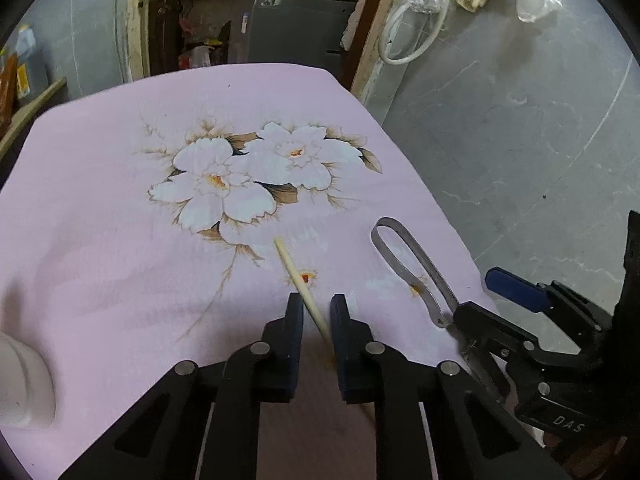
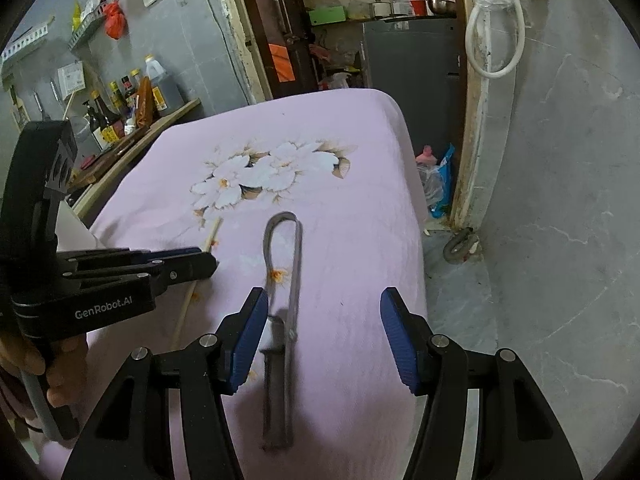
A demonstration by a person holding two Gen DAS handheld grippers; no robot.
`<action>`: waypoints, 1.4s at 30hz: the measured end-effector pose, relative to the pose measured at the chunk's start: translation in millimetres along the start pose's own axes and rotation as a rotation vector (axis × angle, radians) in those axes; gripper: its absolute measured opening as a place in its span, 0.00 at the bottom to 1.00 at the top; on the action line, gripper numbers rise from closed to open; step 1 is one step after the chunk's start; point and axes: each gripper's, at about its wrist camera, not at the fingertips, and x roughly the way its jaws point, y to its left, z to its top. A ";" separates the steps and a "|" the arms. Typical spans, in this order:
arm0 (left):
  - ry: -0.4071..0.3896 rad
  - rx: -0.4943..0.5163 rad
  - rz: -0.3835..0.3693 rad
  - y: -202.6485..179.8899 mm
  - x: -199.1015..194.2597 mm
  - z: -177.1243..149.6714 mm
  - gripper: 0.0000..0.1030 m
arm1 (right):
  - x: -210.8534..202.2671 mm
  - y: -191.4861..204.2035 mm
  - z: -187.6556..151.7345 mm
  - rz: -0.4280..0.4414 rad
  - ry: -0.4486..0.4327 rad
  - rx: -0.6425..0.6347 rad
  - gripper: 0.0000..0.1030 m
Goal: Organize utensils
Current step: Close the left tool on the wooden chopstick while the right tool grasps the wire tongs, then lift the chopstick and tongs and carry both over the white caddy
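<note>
A pale wooden chopstick (image 1: 295, 276) lies diagonally on the pink cloth, left of the tongs. The loop-ended grey metal tongs (image 2: 286, 280) lie flat, bend pointing far.

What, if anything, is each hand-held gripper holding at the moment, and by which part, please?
The left hand-held gripper is shut on the chopstick, partway along its shaft. The right hand-held gripper is open around the metal tongs, holding nothing.

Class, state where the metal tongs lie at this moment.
The metal tongs lie on the pink cloth, right of the chopstick, between the right gripper fingers.
</note>
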 end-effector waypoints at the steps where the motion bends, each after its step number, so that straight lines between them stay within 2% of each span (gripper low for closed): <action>1: 0.004 -0.015 -0.003 3.4 -1.2 0.1 0.08 | 1.6 0.9 2.1 0.006 0.001 -0.001 0.52; 5: 0.016 -0.018 0.032 14.3 -10.9 -3.6 0.05 | 12.3 9.2 13.7 0.022 0.021 -0.032 0.52; 9: 0.043 0.014 0.067 25.1 -22.4 -12.5 0.05 | 27.5 21.7 22.8 -0.004 0.069 -0.078 0.49; 17: 0.081 0.029 0.061 31.1 -29.5 -16.8 0.06 | 35.5 38.3 27.5 -0.085 0.082 -0.144 0.45; 19: 0.082 0.026 0.051 31.2 -28.0 -16.0 0.06 | 33.7 39.6 27.8 -0.096 0.081 -0.146 0.42; 22: 0.086 0.030 0.054 29.9 -24.4 -14.9 0.06 | 33.0 37.8 31.2 -0.110 0.091 -0.135 0.31; 24: 0.096 0.038 0.063 28.6 -23.0 -14.0 0.06 | 33.9 36.8 34.8 -0.110 0.102 -0.112 0.21; 28: 0.110 0.064 0.091 23.2 -20.2 -11.4 0.06 | 34.7 35.5 38.0 -0.113 0.112 -0.079 0.20; 31: 0.103 0.082 0.111 19.8 -20.4 -12.7 0.06 | 25.7 31.1 39.3 -0.085 0.082 -0.022 0.20; 35: 0.085 0.065 0.102 22.6 -27.5 -14.0 0.05 | 2.2 26.9 41.0 -0.050 -0.005 0.036 0.20; 42: -0.062 0.028 0.044 30.1 -69.0 -11.2 0.05 | -44.0 30.2 36.9 -0.009 -0.175 0.084 0.20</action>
